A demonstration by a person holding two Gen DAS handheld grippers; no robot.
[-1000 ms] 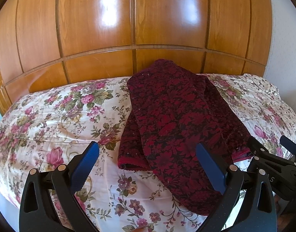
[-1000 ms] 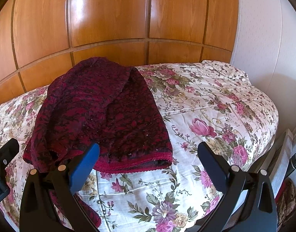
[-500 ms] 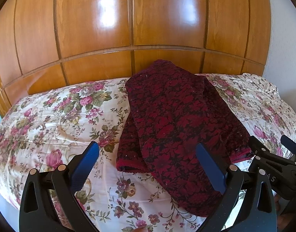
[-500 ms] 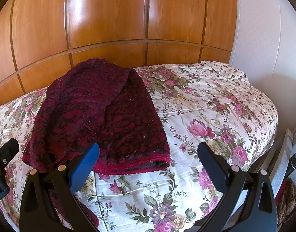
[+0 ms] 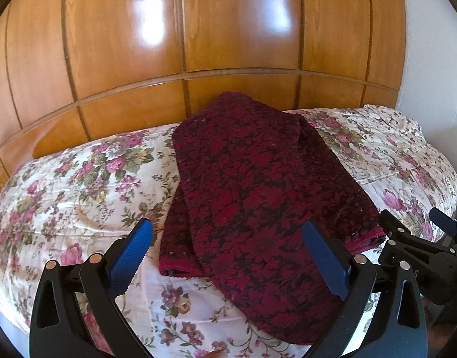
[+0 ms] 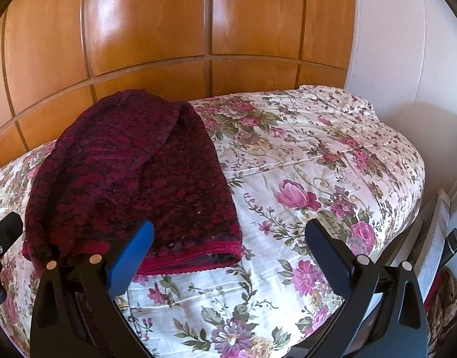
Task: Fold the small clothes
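Note:
A dark red and black patterned garment (image 5: 258,197) lies folded lengthwise on the floral bedspread (image 5: 79,185), its far end against the wooden headboard. It also shows in the right wrist view (image 6: 129,185), with its red hem nearest me. My left gripper (image 5: 228,256) is open and empty, held above the garment's near end. My right gripper (image 6: 228,256) is open and empty, above the bedspread (image 6: 303,179) just right of the hem. The right gripper also shows at the right edge of the left wrist view (image 5: 422,250).
A glossy wooden headboard (image 5: 198,44) rises behind the bed. A white wall (image 6: 407,59) stands to the right. The bed's right edge drops off beside a pale panel and dark items (image 6: 437,268) on the floor.
Both grippers have drifted slightly back and up, so the garment sits a little lower and farther in each view. The garment has not moved and both grippers stay open.

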